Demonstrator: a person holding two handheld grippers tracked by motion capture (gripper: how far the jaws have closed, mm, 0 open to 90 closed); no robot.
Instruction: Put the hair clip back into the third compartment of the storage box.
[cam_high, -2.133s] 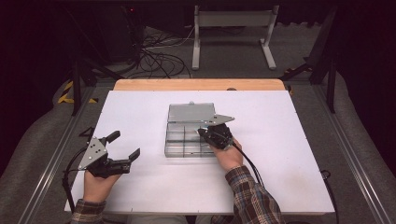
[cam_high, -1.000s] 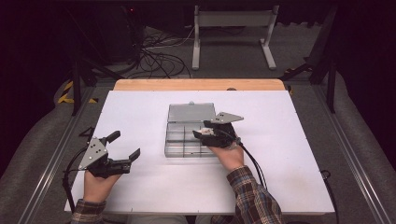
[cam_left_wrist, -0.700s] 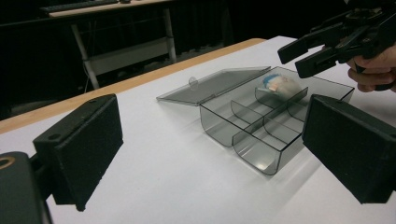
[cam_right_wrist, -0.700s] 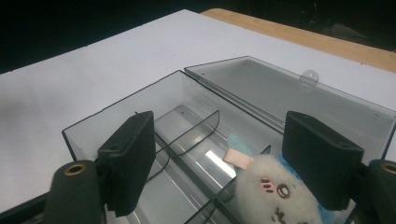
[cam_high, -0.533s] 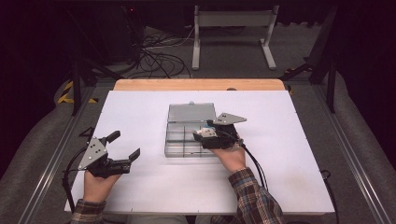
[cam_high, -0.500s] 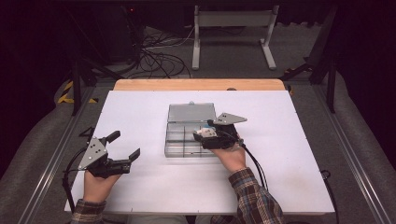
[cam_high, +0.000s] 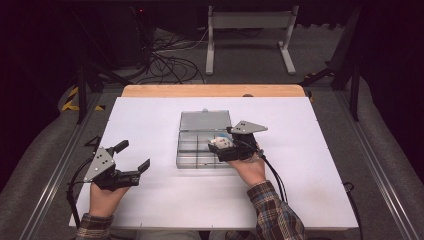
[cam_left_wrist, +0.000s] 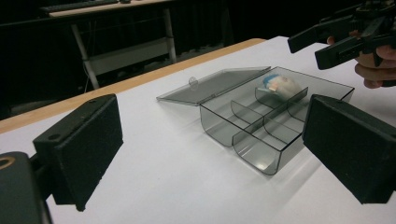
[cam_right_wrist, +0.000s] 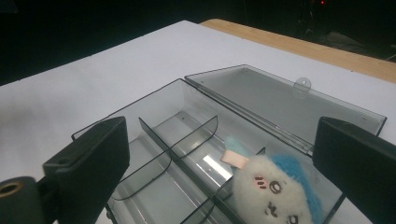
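Item: clear smoky plastic compartment box (cam_high: 200, 146), lid open, resting near the centre of a white table top (cam_high: 310, 165); its hinged lid (cam_high: 205, 120) lies flat on the table on the far side of the box, a small round latch tab (cam_right_wrist: 302, 83) at its outer edge. Interior split by a long central wall and curved cross dividers (cam_right_wrist: 189, 135) into several bays. Contents: one small plush toy (cam_right_wrist: 275, 189), white fleece face with a blue back and pink cheek marks, a pale blue and pink tag (cam_right_wrist: 236, 153) at its top, lying in the bay at the box's corner closest to the right gripper; the other bays in view hold nothing. Right gripper (cam_high: 218, 146): held over the box's right edge, fingers (cam_right_wrist: 91, 161) spread wide, the plush toy lying below and between them, nearer the finger at the right of the right gripper view, touched by neither. Left gripper (cam_high: 134, 157): held well to the left of the box over bare table, fingers (cam_left_wrist: 81, 142) wide apart with nothing between them but table; in the left gripper view the box lies beyond the fingertips and the plush sits in its far corner, just under the other gripper. Each gripper is gripped by a hand with a plaid sleeve (cam_high: 272, 215).
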